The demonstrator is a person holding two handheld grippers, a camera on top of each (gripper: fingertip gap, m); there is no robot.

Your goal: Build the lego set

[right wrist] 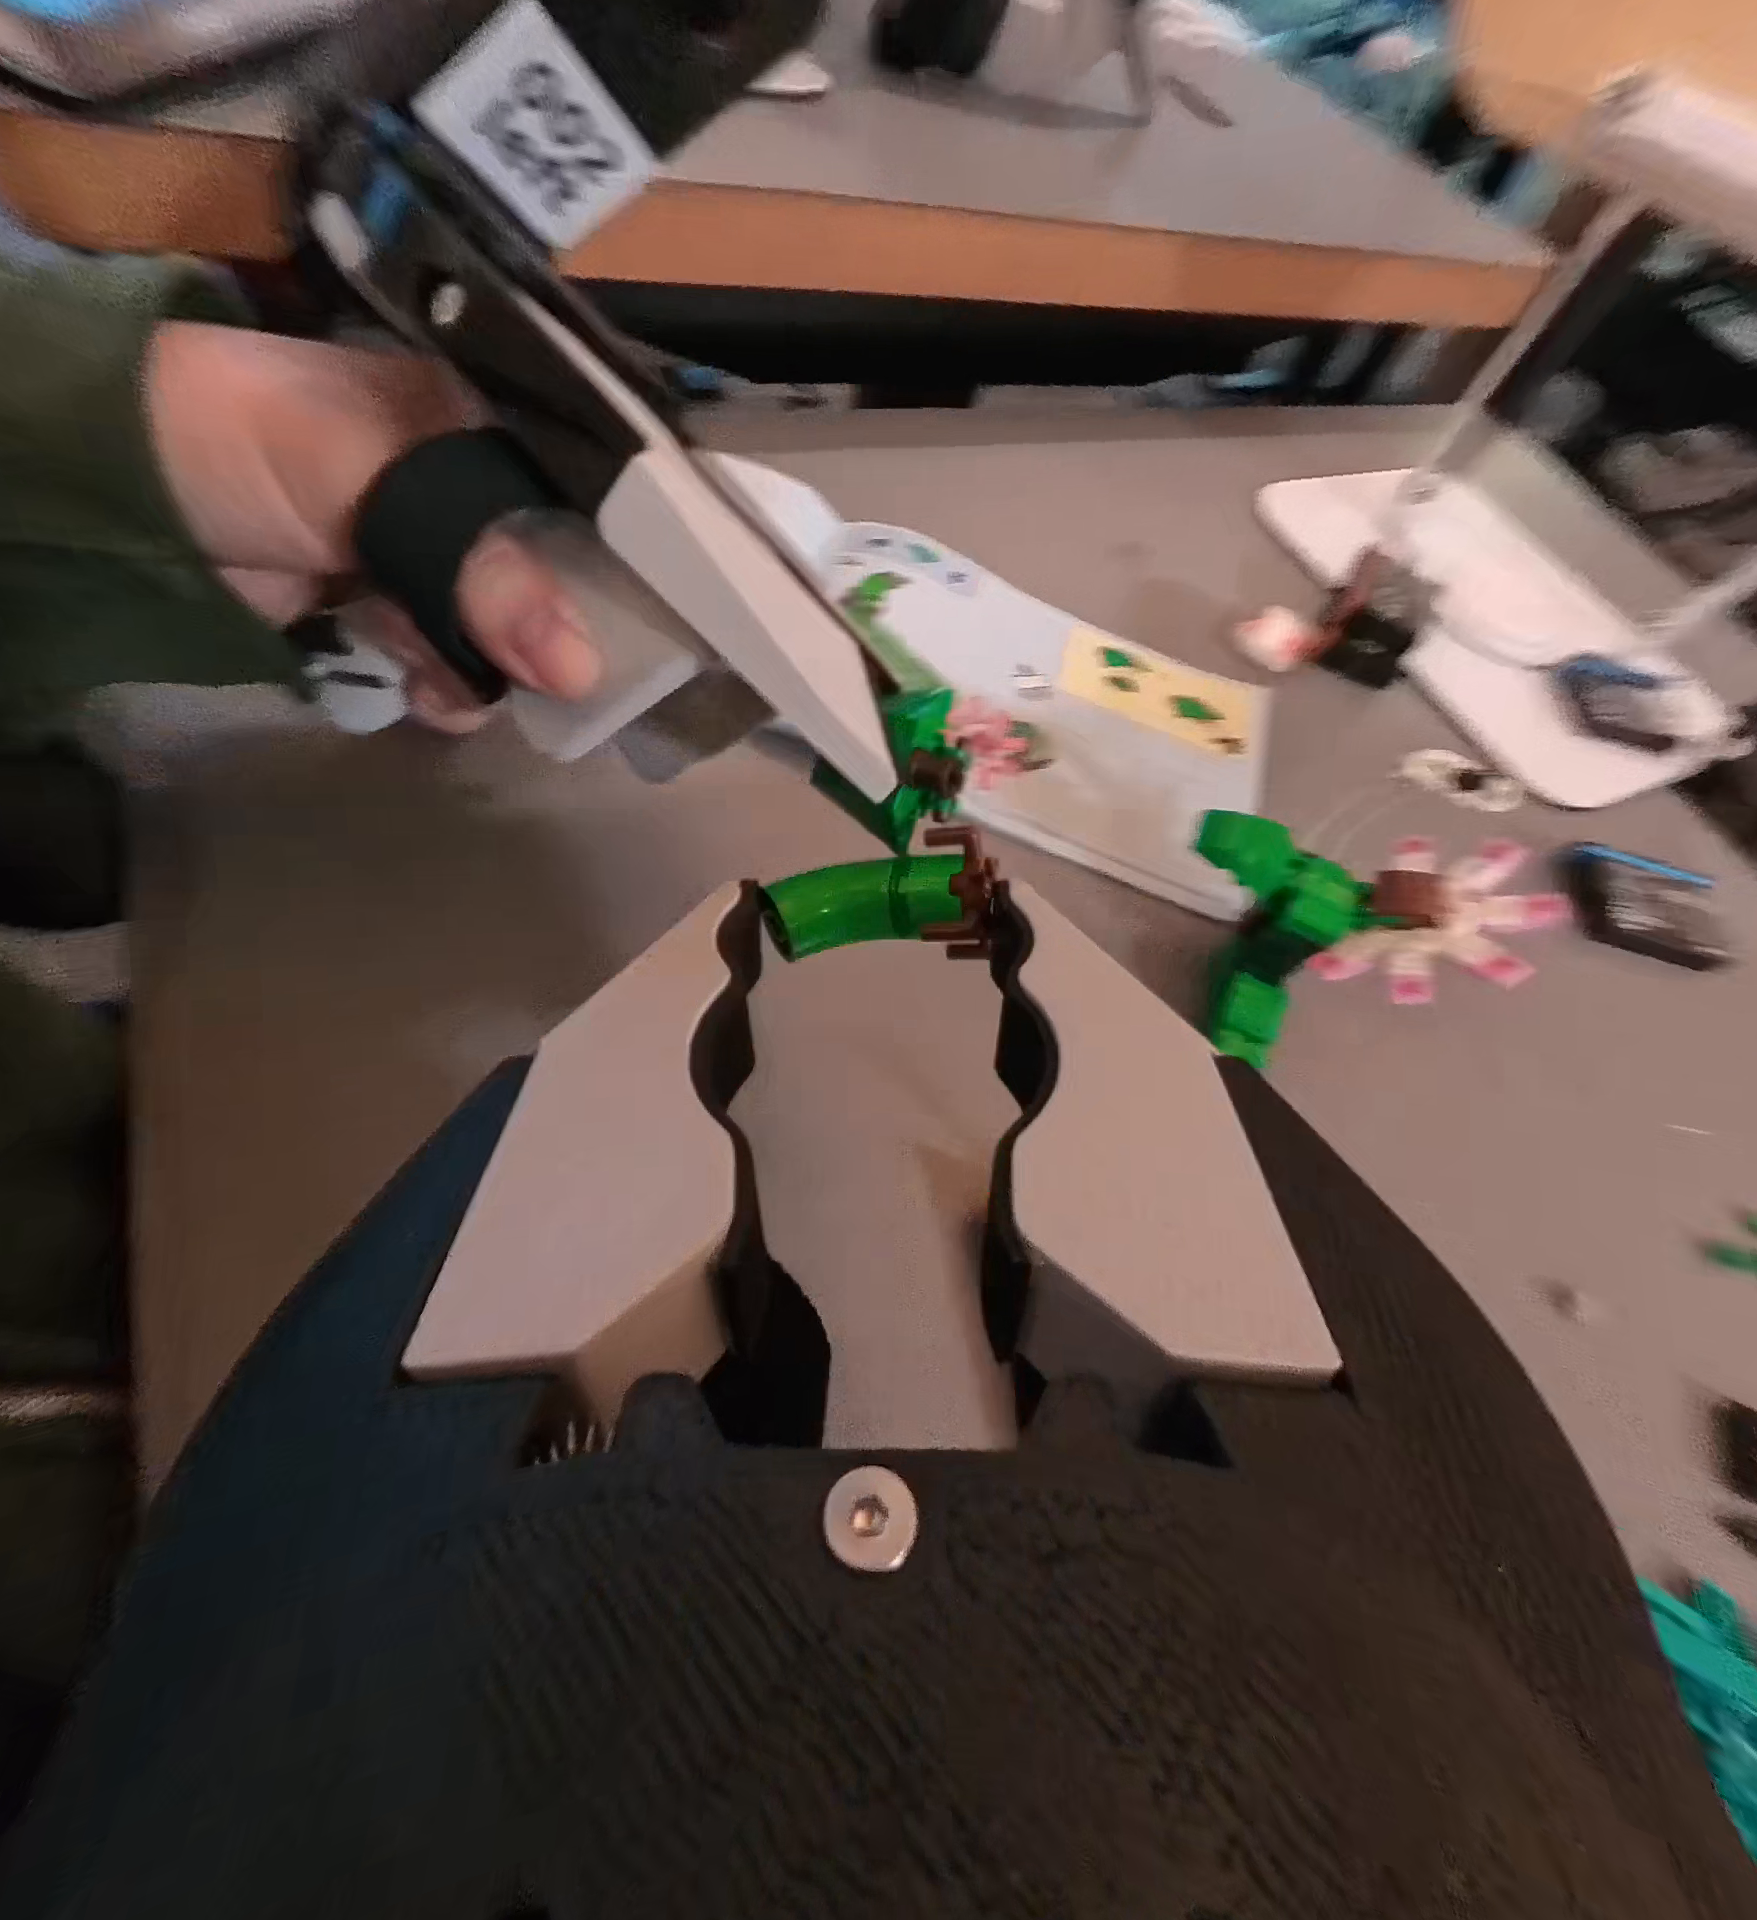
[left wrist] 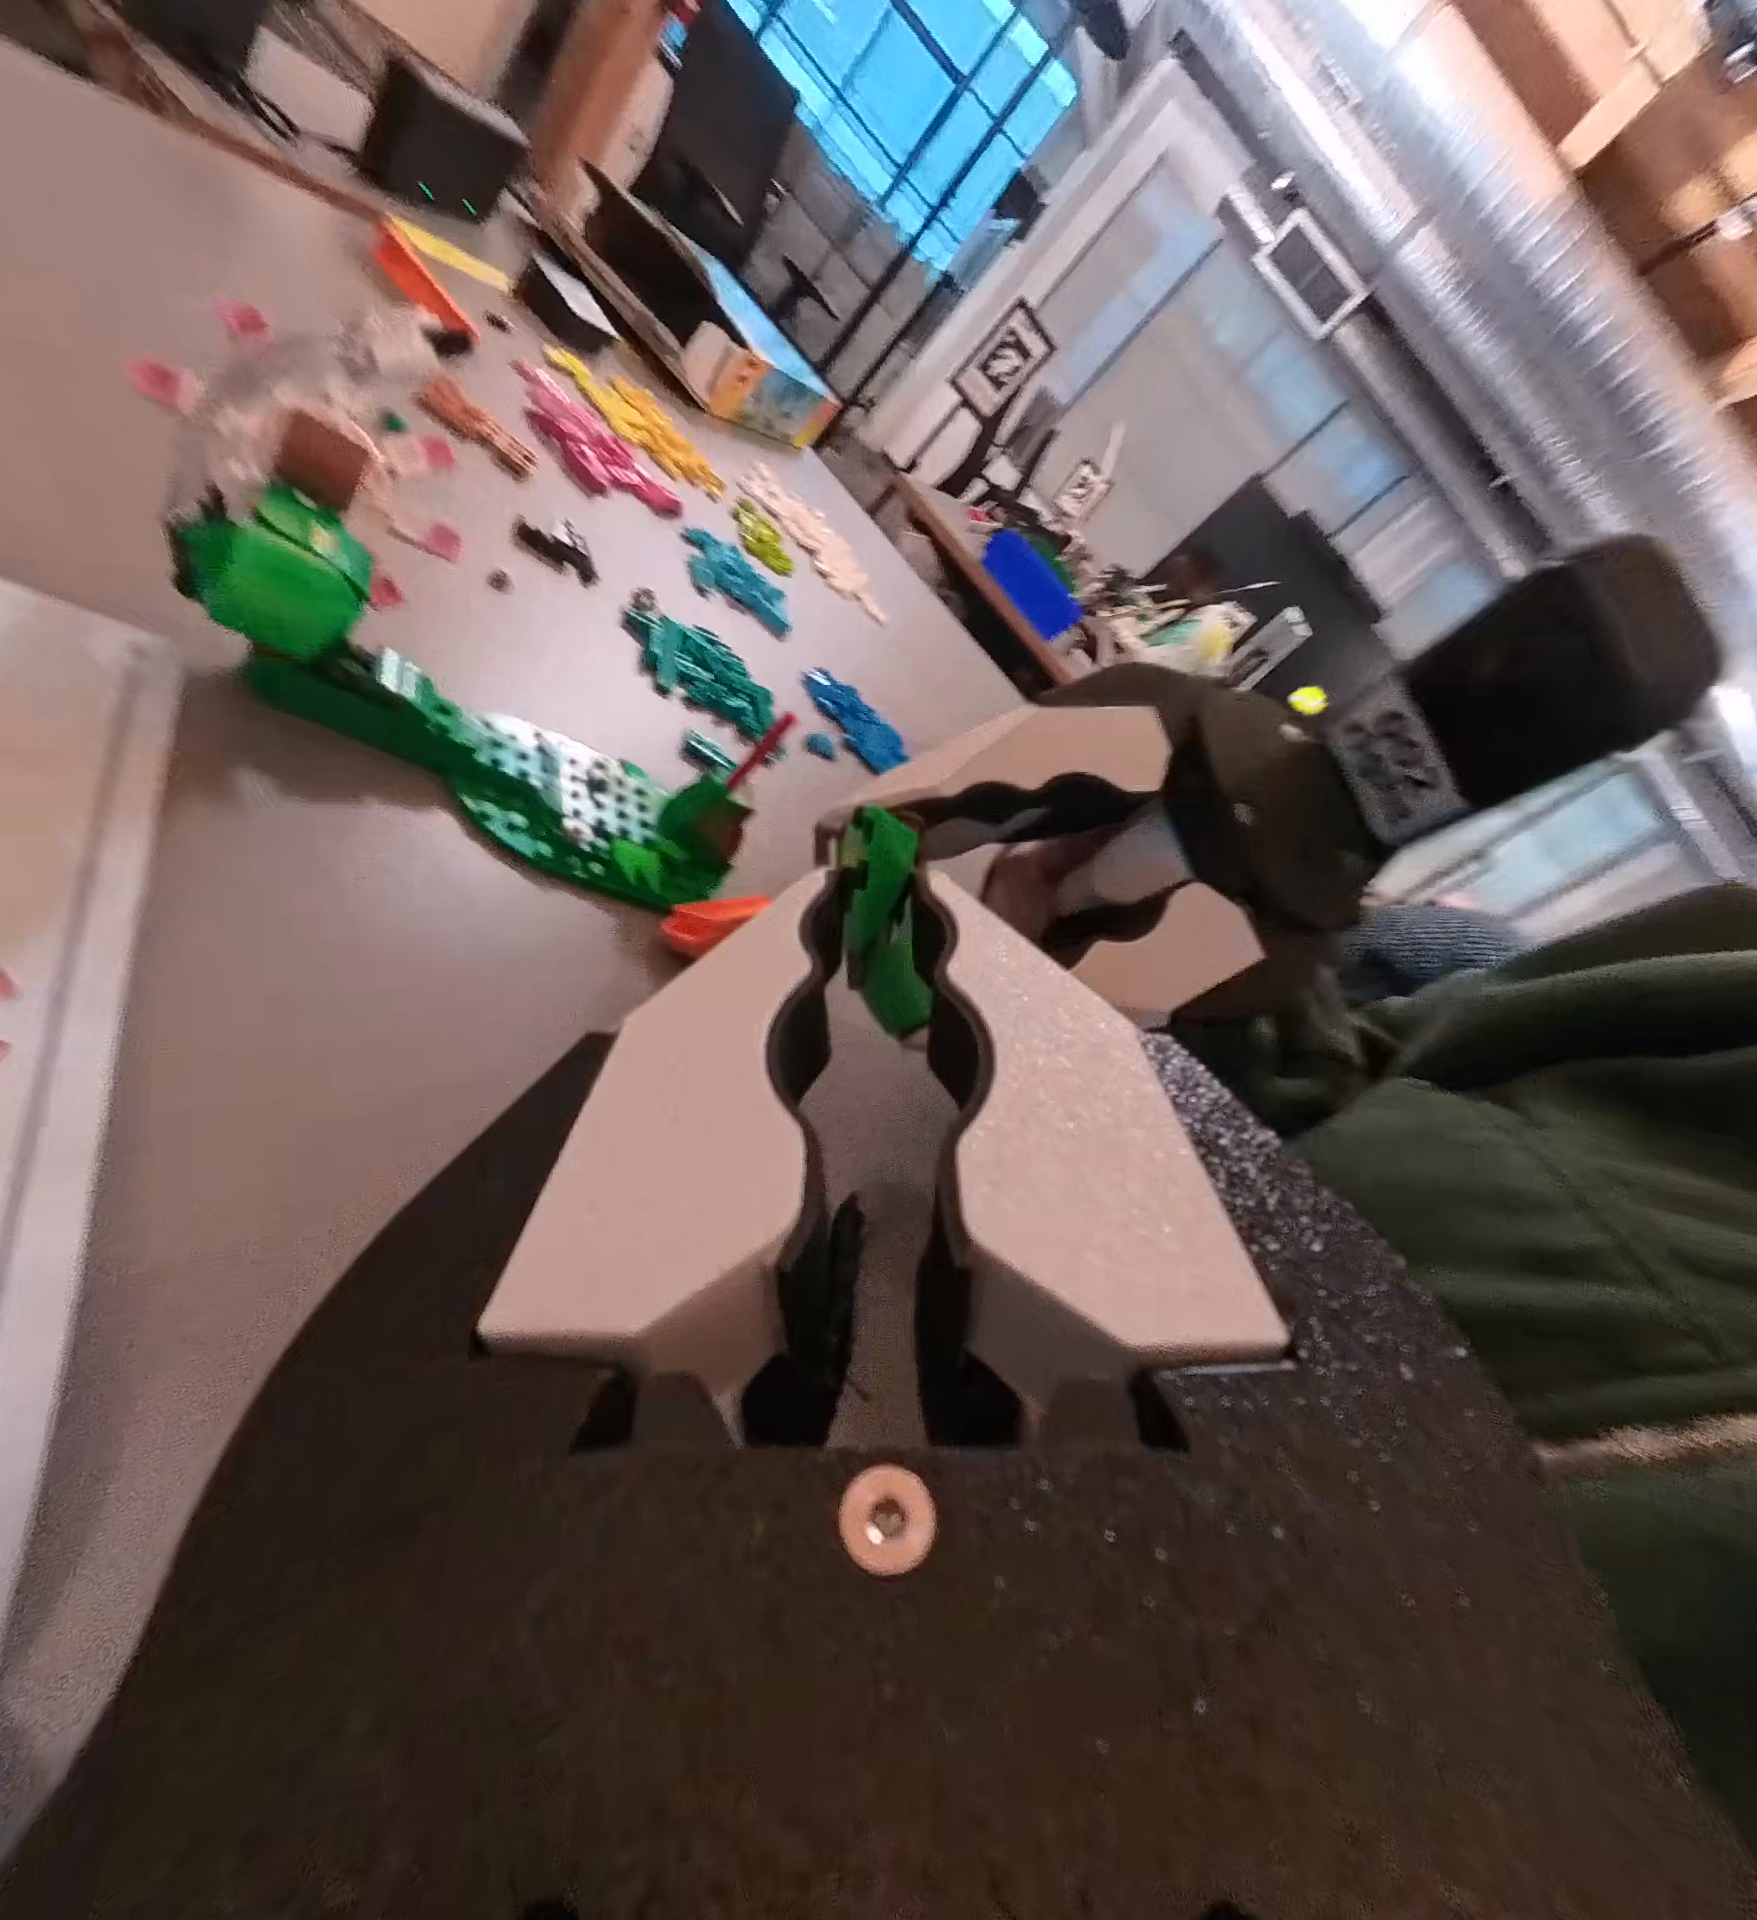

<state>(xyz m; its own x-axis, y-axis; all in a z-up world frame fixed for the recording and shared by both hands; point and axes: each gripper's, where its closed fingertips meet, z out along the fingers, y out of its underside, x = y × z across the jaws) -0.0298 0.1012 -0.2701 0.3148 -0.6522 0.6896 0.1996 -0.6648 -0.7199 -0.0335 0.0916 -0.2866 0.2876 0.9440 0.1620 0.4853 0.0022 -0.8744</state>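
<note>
Above the desk (right wrist: 438,1039), the right claw (right wrist: 879,920) pinches a curved green stem (right wrist: 853,909) end to end, holding it level while the left claw (right wrist: 889,774) grips a green leafy piece (left wrist: 884,914) tight, brought tip-close, likely for joining

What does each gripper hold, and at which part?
The right gripper holds a curved green stem by its two ends. The left gripper holds a green leaf piece, clamped on its flat sides near the fingers' tips.
</note>
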